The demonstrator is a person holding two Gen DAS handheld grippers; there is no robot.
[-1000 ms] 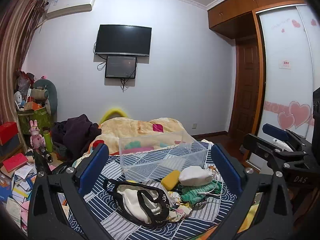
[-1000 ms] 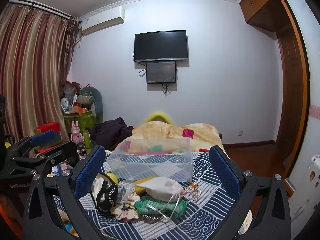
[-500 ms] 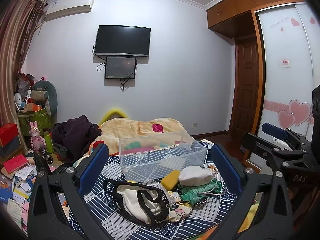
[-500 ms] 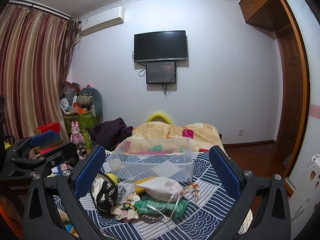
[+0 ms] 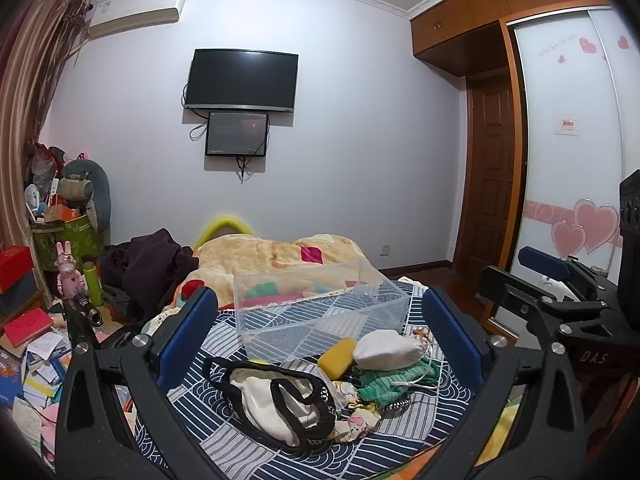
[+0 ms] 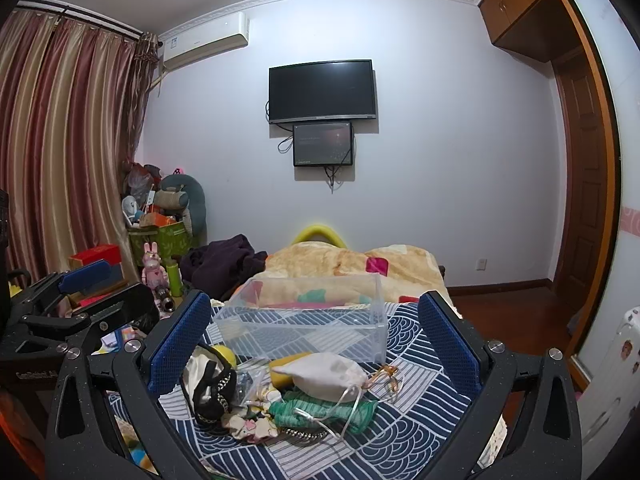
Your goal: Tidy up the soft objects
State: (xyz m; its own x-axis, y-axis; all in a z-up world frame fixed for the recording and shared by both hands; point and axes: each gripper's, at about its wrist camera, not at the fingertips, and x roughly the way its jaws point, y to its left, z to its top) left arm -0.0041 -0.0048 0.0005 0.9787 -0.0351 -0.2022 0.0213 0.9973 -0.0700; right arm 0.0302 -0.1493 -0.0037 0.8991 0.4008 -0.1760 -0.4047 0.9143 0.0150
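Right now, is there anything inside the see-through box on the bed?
The clear plastic box looks empty: only the patterned bedcover and blanket colours show through its walls. The white drawstring pouch and yellow sponge lie outside, in front of it.

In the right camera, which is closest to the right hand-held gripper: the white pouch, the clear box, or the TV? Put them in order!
1. White drawstring cloth pouch: nearest, on the bed between the open fingers of the right hand-held gripper.
2. Clear plastic box: just behind the pouch.
3. Black wall-mounted television: farthest, on the far wall.
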